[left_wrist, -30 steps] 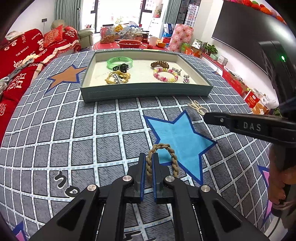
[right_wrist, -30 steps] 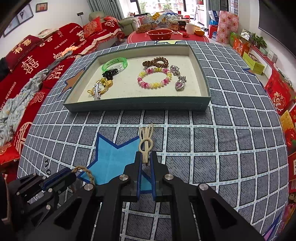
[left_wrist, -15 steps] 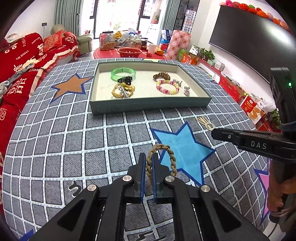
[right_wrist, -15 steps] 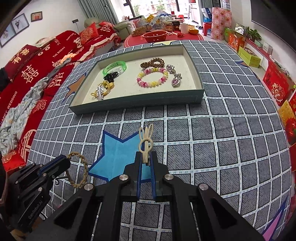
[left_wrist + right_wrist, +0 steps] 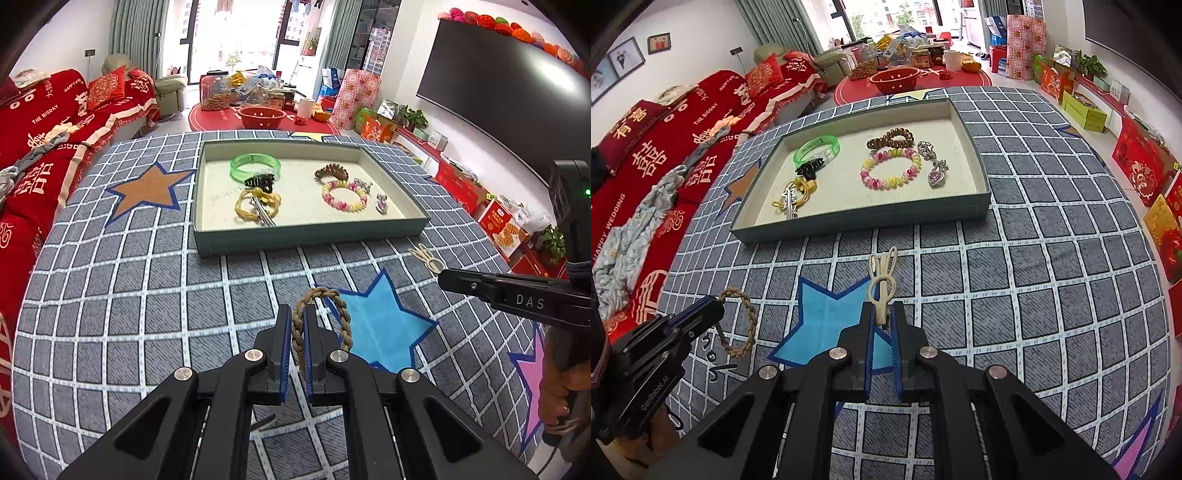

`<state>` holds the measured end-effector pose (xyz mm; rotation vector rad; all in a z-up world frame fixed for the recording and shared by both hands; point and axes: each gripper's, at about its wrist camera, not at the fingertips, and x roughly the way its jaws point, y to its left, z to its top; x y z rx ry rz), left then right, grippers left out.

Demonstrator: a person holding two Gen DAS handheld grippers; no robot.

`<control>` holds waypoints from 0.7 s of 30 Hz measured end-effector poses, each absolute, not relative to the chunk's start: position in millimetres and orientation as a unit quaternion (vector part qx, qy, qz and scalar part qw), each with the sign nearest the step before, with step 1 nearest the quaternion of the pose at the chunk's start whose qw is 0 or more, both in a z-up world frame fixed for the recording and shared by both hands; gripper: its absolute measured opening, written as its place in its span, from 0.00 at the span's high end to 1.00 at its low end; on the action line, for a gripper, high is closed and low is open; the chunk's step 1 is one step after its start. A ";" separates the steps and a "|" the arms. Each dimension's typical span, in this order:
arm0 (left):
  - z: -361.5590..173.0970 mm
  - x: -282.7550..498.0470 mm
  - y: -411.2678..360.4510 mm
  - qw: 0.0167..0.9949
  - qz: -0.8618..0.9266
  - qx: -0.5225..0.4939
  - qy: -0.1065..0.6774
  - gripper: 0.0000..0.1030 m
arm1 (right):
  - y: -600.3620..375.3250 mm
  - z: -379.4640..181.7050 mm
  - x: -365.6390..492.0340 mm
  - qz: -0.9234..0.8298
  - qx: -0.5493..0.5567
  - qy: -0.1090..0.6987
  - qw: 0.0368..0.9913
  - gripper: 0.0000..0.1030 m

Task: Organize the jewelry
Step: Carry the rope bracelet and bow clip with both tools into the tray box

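Left gripper [image 5: 298,325]: jaws closed on one side of the braided cord [image 5: 320,314], which hangs clear of the bench [image 5: 110,295] as a limp loop (seen side-on in the right view). Right gripper [image 5: 882,325]: jaws shut on the stem of the cream clip [image 5: 882,277], its two prongs pointing ahead toward the tray [image 5: 857,221].

The tray sits further back on the bench and holds a green bangle [image 5: 817,147], a bead bracelet [image 5: 890,171], a pendant [image 5: 936,177] and other small pieces.

Handling, as judged: both items are light. The cord is soft and will swing and drape, so a pinch across the braid is adequate. The clip is stiff, thin and smooth; it may twist between the pads, so the stem is the place to hold it.
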<state>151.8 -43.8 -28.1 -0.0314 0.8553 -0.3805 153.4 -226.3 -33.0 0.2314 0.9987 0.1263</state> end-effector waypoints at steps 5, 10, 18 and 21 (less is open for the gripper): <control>-19.3 163.4 -41.4 0.898 -0.180 -0.012 0.402 0.81 | -228.7 -25.7 163.0 0.063 0.118 0.469 0.873 0.91; -7.2 181.9 -40.9 0.905 -0.175 -0.009 0.388 0.81 | -232.4 -13.9 179.6 0.063 0.122 0.457 0.879 0.91; 6.1 216.4 -47.1 0.911 -0.172 -0.011 0.376 0.81 | -233.2 -1.9 212.1 0.065 0.118 0.447 0.884 0.91; 7.8 231.8 -55.2 0.911 -0.172 -0.007 0.374 0.81 | -233.7 -1.9 227.4 0.065 0.119 0.448 0.884 0.91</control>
